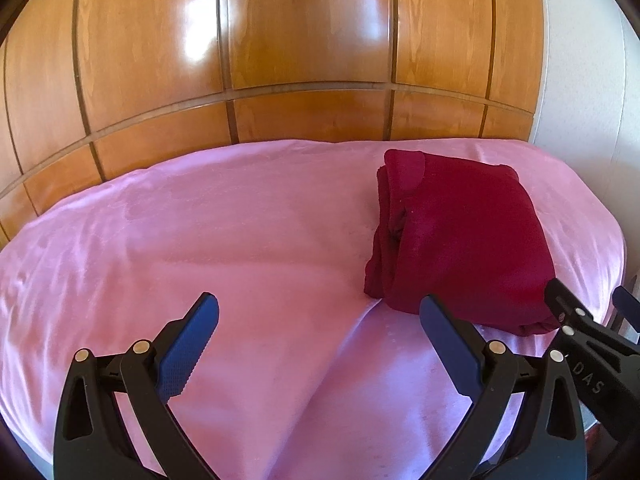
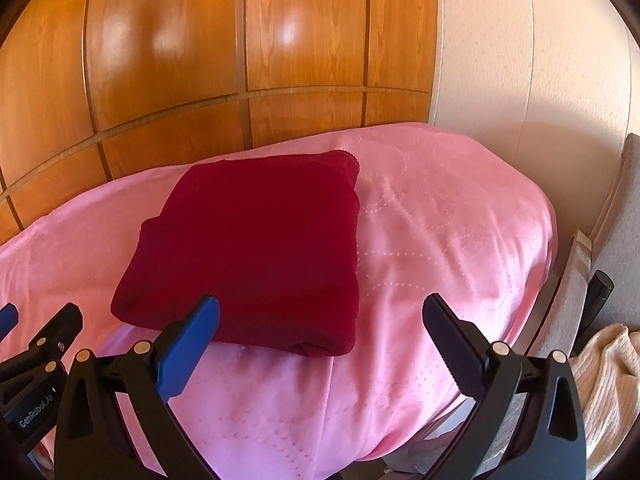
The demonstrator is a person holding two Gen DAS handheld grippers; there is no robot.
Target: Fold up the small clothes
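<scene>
Burgundy knit, soft and thick, the garment (image 2: 256, 252) lies folded into a compact block on the pink bedspread (image 2: 440, 240), toward its far right side. Both the left gripper (image 1: 320, 344) and the right gripper (image 2: 322, 344) hang released above the near edge, holding nothing. It looks light and floppy; the layered near edge seems the best hold.

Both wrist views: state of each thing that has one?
Garment: dark red, folded into a compact stack, lying on the bedspread, not gripped.
Bedspread: pink, spread over the bed, lightly creased.
Left hand-held gripper: open, empty, beside the garment.
Right hand-held gripper: open, empty, at the garment's near edge.
Cream cloth: bunched, off the bed at right.
</scene>
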